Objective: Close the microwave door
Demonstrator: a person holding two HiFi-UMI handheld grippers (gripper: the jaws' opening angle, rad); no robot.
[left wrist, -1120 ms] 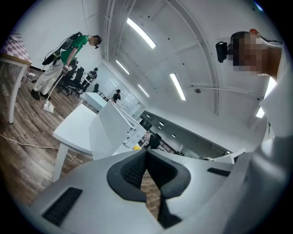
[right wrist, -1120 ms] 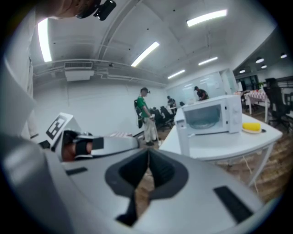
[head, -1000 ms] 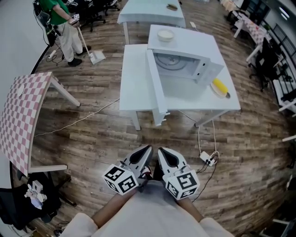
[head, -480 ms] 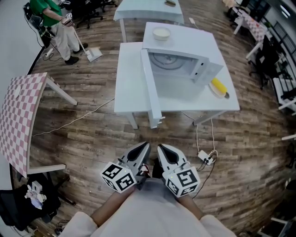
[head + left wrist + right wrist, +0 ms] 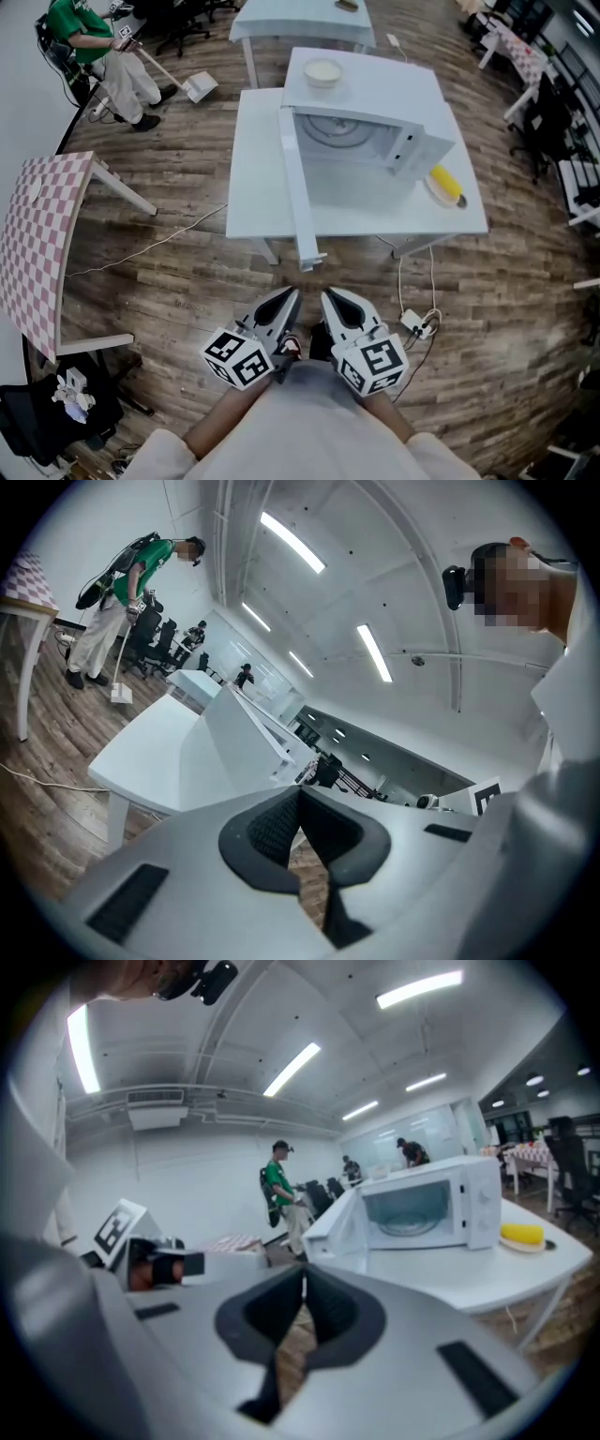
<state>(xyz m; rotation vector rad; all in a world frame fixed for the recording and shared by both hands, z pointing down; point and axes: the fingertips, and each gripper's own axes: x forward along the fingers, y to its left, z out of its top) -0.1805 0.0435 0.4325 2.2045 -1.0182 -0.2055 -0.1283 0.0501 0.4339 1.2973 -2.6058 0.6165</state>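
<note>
Right against the person's body, the left hand-held gripper point(image 5: 288, 299) and the right hand-held gripper point(image 5: 328, 299) sit side by side over the wooden floor point(image 5: 187, 281), tips pointing ahead. Each gripper view shows its jaws clenched tip to tip with nothing between them. Just to the right of the right one, a power strip point(image 5: 419, 323) lies on the floor with its cable running up toward the counter point(image 5: 258, 169).

Farther out, well apart from both tools, the microwave point(image 5: 412, 141) stands on that white counter. Its door point(image 5: 298, 187) is swung fully open to the left, edge-on toward the person, so the cavity and round turntable show. A plate with a yellow item point(image 5: 445, 183) rests on the counter just right of the microwave. Beyond the oven, a bowl point(image 5: 322, 71) sits on a white surface. Off to the left is a checkered table point(image 5: 42, 234), and in the far corner a person in green point(image 5: 94, 47) holds a long-handled tool.
</note>
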